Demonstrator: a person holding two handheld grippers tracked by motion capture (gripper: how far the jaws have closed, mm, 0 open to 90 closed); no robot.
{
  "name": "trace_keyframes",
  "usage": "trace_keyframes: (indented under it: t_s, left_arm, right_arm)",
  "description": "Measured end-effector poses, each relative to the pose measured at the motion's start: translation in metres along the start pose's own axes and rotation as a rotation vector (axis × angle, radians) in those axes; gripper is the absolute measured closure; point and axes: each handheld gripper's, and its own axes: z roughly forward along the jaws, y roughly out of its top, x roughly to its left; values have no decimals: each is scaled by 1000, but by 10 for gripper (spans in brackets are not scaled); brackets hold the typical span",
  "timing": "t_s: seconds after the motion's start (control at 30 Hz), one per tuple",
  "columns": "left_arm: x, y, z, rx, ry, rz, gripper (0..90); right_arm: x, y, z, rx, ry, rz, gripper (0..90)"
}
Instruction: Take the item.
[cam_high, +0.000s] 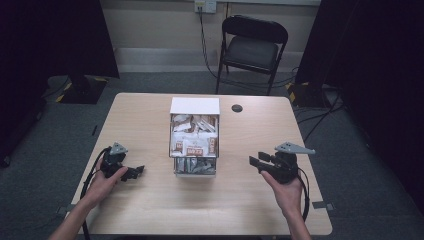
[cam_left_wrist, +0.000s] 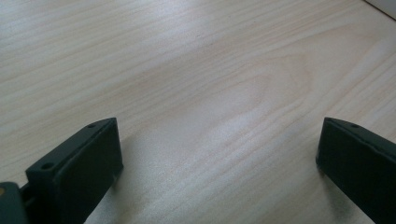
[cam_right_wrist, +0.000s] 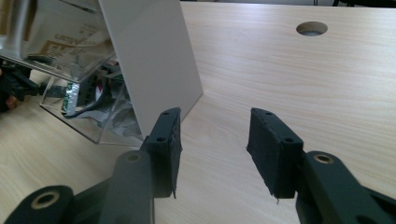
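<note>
High view shows a pale wooden table (cam_high: 150, 210) with a person's two hands coming in from the bottom edge, each holding a black two-jaw gripper. At the middle of the table stands a clear plastic dispenser box with white side panels (cam_high: 194, 136), packed with white and brown paper sachets (cam_high: 192, 145) in its upper part and grey-silver packets (cam_high: 195, 166) in its lower tray. The left gripper (cam_high: 136, 171) rests low on the table to the left of the box, near it but apart, pointing towards the box. The right gripper (cam_high: 256, 162) is held to the right of the box, also apart from it, its jaws aimed at the lower tray. Left gripper view has the jaws spread wide with only bare wood grain between them. Right gripper view has its jaws parted to a middling gap, holding nothing; the white side panel of the box and its clear lower tray lie just beyond the left jaw. A small round hole (cam_high: 237, 108) sits in the table behind and to the right of the box, and a black folding chair (cam_high: 251, 50) stands on the floor beyond the far edge
</note>
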Motion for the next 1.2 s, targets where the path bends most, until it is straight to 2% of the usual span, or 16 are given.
trace_keyframes:
  t_s: [0.73, 1.2]
  left_arm:
    - [0, 0, 0, 0, 0, 0, 0]
    - [0, 0, 0, 0, 0, 0, 0]
  right_arm:
    - [25, 22, -11, -46, 64, -46, 574]
    - [47, 50, -21, -89, 120, -98, 576]
